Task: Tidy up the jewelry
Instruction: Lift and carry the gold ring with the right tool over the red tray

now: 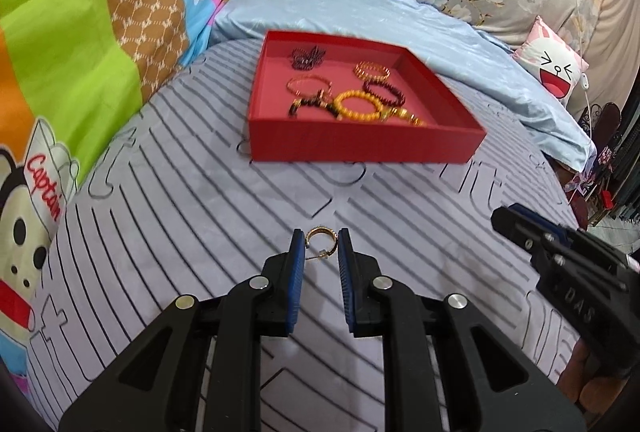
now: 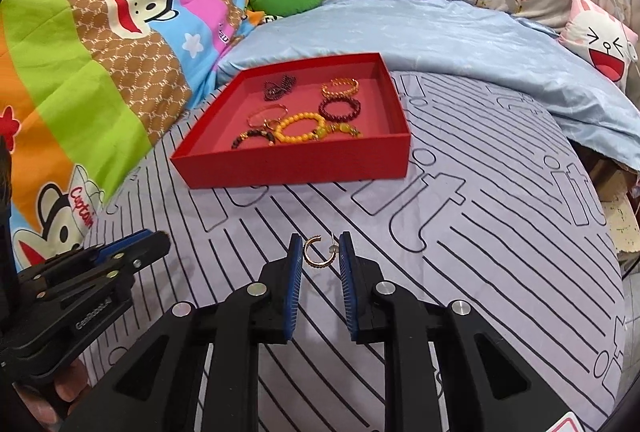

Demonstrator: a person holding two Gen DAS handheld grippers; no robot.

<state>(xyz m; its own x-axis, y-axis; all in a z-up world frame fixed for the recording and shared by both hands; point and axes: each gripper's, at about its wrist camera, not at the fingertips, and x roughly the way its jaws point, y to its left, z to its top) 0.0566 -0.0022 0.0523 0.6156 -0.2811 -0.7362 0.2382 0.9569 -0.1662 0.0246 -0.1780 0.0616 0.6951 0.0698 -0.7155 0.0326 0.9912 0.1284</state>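
Note:
A small gold hoop earring (image 1: 320, 240) lies on the grey striped sheet, between the open fingertips of my left gripper (image 1: 321, 246). In the right wrist view the same kind of gold hoop earring (image 2: 317, 251) lies between the open fingertips of my right gripper (image 2: 320, 250). I cannot tell whether these are one earring or two. Neither gripper holds anything. A red tray (image 1: 360, 143) beyond the grippers holds several bead bracelets, among them a yellow one (image 1: 357, 106). The red tray (image 2: 304, 163) and the yellow bracelet (image 2: 302, 127) also show in the right wrist view.
The right gripper's body (image 1: 560, 256) shows at right in the left wrist view; the left gripper's body (image 2: 92, 268) shows at left in the right wrist view. A cartoon quilt (image 1: 80, 51) lies left, a blue quilt (image 1: 460, 47) behind the tray, a bunny pillow (image 1: 556, 67) far right.

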